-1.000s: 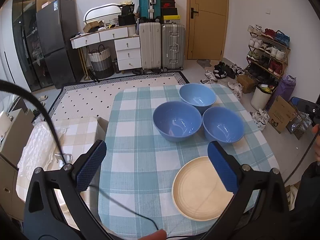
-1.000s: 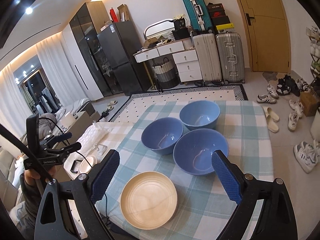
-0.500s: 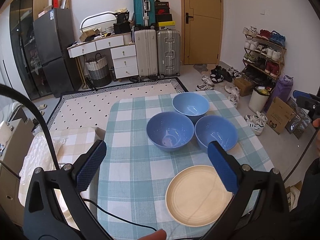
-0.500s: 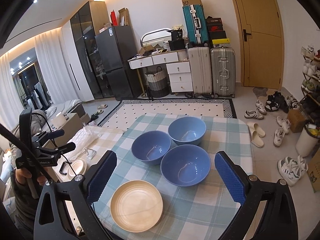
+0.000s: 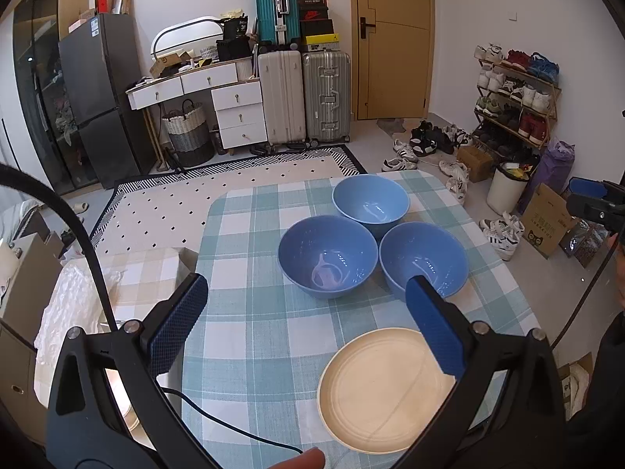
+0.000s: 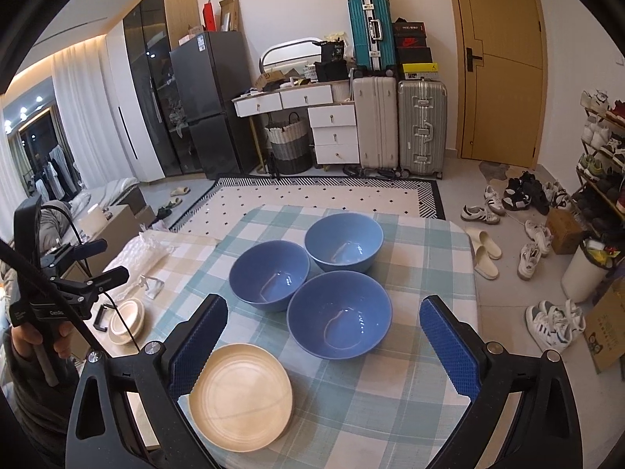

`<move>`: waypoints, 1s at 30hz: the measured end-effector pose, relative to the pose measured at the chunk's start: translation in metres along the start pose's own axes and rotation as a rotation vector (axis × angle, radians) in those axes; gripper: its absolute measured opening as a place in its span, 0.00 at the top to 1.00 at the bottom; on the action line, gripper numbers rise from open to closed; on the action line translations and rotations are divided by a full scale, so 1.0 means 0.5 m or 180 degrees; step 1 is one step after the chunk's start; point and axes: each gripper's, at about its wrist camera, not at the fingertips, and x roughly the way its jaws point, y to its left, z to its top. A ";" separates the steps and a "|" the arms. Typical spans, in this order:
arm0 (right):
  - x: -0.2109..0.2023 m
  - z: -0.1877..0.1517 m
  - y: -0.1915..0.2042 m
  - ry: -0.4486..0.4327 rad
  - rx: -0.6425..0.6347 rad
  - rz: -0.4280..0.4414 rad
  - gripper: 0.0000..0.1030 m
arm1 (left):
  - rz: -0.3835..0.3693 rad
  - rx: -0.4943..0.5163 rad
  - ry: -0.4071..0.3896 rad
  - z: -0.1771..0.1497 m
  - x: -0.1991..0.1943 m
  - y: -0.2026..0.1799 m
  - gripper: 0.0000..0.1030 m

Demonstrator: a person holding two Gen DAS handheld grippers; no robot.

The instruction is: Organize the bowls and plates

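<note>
You hold both grippers high and back from the table [image 5: 242, 336], which reads as a survey stance: from here each camera takes in all the dishes before you commit to one. Your left gripper [image 5: 306, 299] has its jaws spread wide and grips nothing; your right gripper [image 6: 324, 322] is just as wide apart and equally empty. In the left view the cream plate [image 5: 386, 389] sits in the lower right of the frame, partly hidden behind the right-hand blue pad, so it lies nearest that gripper and slightly off to its right side. The three blue bowls cluster just above centre: the middle bowl [image 5: 327, 261] between the two pads, the right bowl [image 5: 424, 260] just beside it, and the far bowl [image 5: 371, 205] behind both, the three rims close enough that I cannot tell if they touch. In the right view the plate [image 6: 240, 396] lies lower left, tucked against the left-hand pad, while the nearest bowl [image 6: 339, 314] sits dead centre between the pads, well placed for a straight reach. The bowls look alike, so nesting them seems the likely aim; judging by the layout, nothing has been stacked yet.
</note>
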 end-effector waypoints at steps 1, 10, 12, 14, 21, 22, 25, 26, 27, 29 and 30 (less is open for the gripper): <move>0.005 0.001 -0.002 0.0011 0.0008 -0.0007 0.02 | -0.0005 -0.0013 0.0001 0.003 0.010 0.000 0.02; 0.060 0.025 -0.022 0.0041 0.0038 -0.0038 0.02 | 0.0000 -0.0012 0.0007 0.030 0.055 -0.016 0.02; 0.070 0.033 -0.030 0.0035 0.0065 -0.0044 0.02 | 0.0008 -0.0013 -0.0003 0.032 0.055 -0.016 0.02; 0.078 0.042 -0.040 0.0019 0.0098 -0.0035 0.02 | 0.0011 -0.0002 0.0016 0.039 0.068 -0.021 0.02; 0.122 0.061 -0.061 0.0081 0.0100 -0.0031 0.02 | 0.0028 -0.0003 0.0122 0.065 0.138 -0.027 0.02; 0.129 0.060 -0.064 0.0095 0.0092 -0.0027 0.02 | 0.0028 -0.0006 0.0143 0.068 0.151 -0.025 0.02; 0.155 0.061 -0.071 0.0144 0.0079 -0.0023 0.02 | 0.0026 -0.0004 0.0193 0.075 0.189 -0.020 0.02; 0.165 0.060 -0.073 0.0160 0.0076 -0.0009 0.02 | 0.0022 -0.0012 0.0209 0.078 0.203 -0.016 0.02; 0.173 0.060 -0.075 0.0173 0.0077 0.0000 0.02 | 0.0015 -0.0025 0.0223 0.080 0.214 -0.012 0.02; 0.191 0.058 -0.078 0.0210 0.0073 0.0032 0.02 | -0.0004 -0.0065 0.0260 0.084 0.240 -0.003 0.02; 0.202 0.057 -0.078 0.0235 0.0063 0.0044 0.02 | -0.0005 -0.0076 0.0284 0.085 0.252 0.002 0.02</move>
